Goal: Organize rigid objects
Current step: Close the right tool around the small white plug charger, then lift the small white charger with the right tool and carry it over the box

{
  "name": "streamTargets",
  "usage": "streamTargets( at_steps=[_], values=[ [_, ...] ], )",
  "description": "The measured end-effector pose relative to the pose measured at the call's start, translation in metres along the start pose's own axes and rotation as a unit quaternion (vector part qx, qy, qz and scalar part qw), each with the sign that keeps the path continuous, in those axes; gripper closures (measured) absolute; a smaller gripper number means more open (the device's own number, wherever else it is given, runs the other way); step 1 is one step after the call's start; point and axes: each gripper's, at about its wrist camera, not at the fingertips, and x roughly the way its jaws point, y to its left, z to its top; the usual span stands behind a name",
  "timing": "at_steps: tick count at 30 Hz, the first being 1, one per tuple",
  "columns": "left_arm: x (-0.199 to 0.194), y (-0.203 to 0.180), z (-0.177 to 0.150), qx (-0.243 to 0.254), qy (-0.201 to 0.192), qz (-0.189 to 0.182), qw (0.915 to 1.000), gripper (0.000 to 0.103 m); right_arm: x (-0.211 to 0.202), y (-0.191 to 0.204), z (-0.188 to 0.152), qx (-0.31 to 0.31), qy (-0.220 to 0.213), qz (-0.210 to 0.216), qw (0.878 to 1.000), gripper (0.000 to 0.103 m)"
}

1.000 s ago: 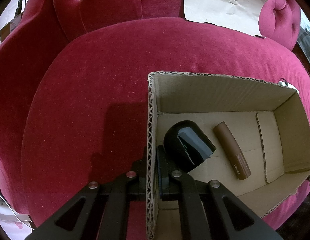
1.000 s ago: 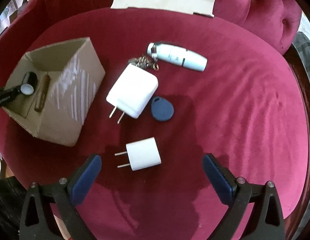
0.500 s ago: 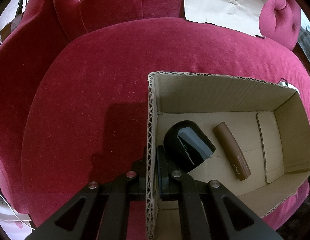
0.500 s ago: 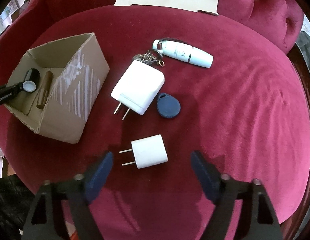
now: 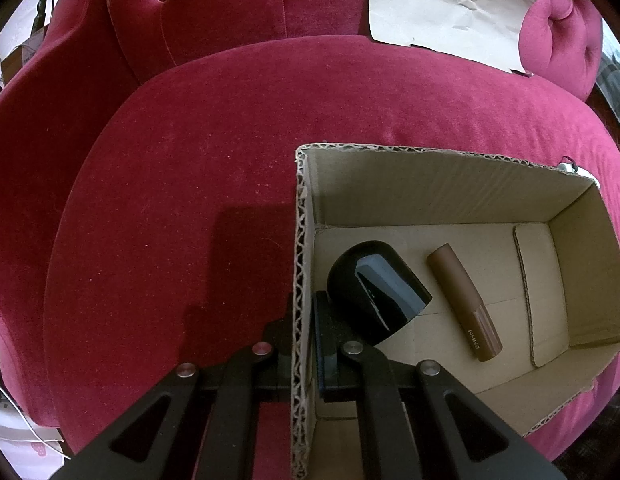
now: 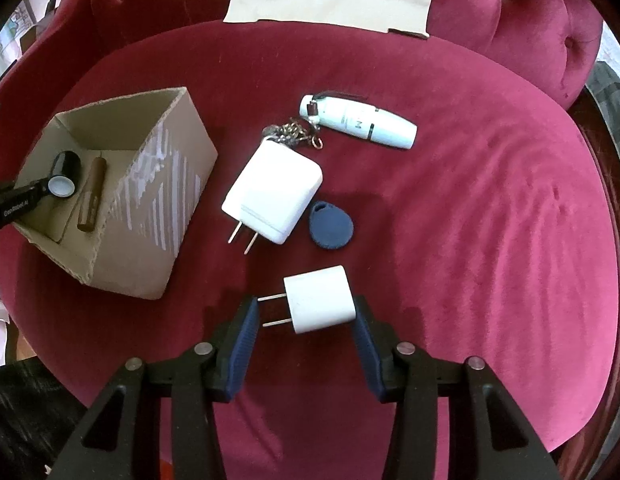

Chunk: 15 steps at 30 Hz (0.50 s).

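Closing in from a wide spread, the right gripper now has its blue pads on either side of the small white charger, and its jaws have just been narrowing; the right pad looks to touch the charger's body, the left pad sits at the prong tips, so no firm squeeze shows. All of this lies on a red velvet armchair seat. Up and to the left of that gripper stands the cardboard box, and the left gripper is clamped tight on its near wall; just beyond those jaws, inside, lie a black cap and a brown tube. Straight ahead of the right gripper rests a larger white charger, then a white bottle farther off, and a blue key fob nearest.
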Motion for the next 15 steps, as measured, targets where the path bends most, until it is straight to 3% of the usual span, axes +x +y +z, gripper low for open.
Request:
streamTargets(
  at_steps=[15],
  values=[
    [-0.001, 0.002, -0.001, -0.001, 0.000, 0.003, 1.0000, 0.098, -0.036, -0.004, 0.033, 0.011, -0.031, -0.007, 0.999, 0.053]
  ],
)
